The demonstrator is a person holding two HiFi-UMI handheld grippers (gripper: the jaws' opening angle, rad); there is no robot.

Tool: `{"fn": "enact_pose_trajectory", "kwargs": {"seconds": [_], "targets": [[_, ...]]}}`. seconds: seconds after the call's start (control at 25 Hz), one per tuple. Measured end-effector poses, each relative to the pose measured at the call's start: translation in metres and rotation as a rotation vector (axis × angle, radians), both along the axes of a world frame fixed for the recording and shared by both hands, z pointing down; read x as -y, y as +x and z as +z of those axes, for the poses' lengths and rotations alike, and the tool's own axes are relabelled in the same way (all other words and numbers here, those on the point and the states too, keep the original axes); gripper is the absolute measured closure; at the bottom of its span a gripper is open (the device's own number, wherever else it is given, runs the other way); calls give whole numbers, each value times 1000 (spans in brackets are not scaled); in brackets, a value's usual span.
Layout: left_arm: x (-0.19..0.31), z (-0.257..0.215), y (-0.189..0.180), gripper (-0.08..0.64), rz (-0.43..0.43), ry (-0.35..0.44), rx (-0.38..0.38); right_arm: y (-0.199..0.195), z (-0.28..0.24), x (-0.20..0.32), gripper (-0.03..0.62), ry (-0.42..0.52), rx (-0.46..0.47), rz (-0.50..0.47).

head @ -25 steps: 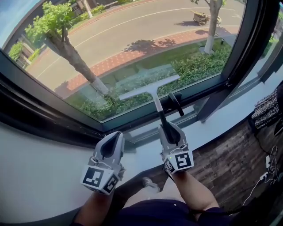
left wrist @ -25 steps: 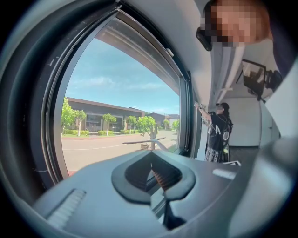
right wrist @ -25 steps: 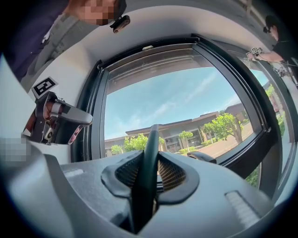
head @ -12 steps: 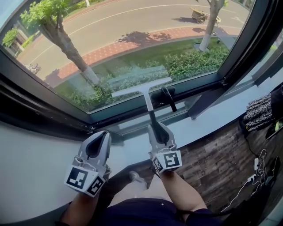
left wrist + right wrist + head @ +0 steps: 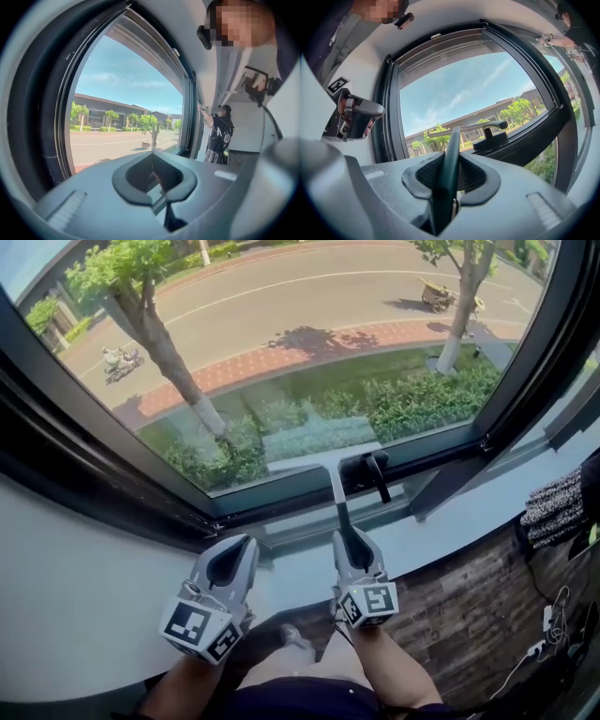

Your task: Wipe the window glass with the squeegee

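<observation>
The window glass [image 5: 309, 352] fills the upper field of the head view, bounded below by the dark frame rail [image 5: 281, 493] and the pale sill [image 5: 441, 526]. The squeegee [image 5: 323, 457] lies with its blade against the glass at the pane's lower edge, near mid-width and just left of the window handle [image 5: 377, 472]. Its shaft runs straight down to the right gripper [image 5: 347, 535], whose jaws are clamped on the dark grip, confirmed in the right gripper view. The left gripper [image 5: 239, 554] hovers above the sill beside it, jaws drawn together on nothing. Both forearms reach forward side by side from the bottom edge, grippers pointing up at the glass. Assessment: a wiping stroke stands at its lowest point. The next move calls for lifting the blade clear, resetting it higher on an adjoining strip and keeping it flat, well off the window handle.
</observation>
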State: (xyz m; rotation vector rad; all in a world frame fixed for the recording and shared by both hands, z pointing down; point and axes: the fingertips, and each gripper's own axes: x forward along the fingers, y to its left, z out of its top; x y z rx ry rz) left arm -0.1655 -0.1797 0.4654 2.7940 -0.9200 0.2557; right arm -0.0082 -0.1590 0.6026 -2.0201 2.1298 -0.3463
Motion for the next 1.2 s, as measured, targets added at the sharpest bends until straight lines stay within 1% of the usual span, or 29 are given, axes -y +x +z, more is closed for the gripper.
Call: {"fn": "enact_pose_trajectory", "kwargs": {"seconds": [0.08,0.16,0.2,0.36,0.44,0.52,0.64,0.68,0.76,0.84,0.96,1.12,1.2], "targets": [[3,4,10,555,7,-9,-15,7,-7,-12,491,4,-23,7],[10,2,16,555,-6,-5,-22,8,-28,-16,491,50,-53,0],[14,-2,19,555,-13,9,-30,8,-42,-12,491,87,-67,-6],[37,-18,33,555,-22,105,-100,19,-114,23,491,283,-121,-45],[34,-25,26,555,-30,111,-112,13,-154,23,491,338,-125,-64],[29,-43,21,555,-45,106,-136,7,-195,24,491,399,-140,-68],[30,-66,13,555,-76,118,-191,3,-262,30,491,540,-180,-58],[30,-70,10,555,-83,127,-195,1,-283,31,491,588,-188,-55],[32,-73,3,555,-102,148,-180,-6,-320,35,491,669,-199,-56],[37,-80,-4,555,-133,160,-171,-14,-351,42,491,730,-206,-66],[39,-93,-8,555,-153,169,-155,-30,-387,54,491,797,-200,-85],[44,-107,-16,555,-197,232,-159,-48,-418,66,491,860,-181,-95],[46,-115,-21,555,-221,246,-154,-54,-430,74,491,877,-170,-97]]}}
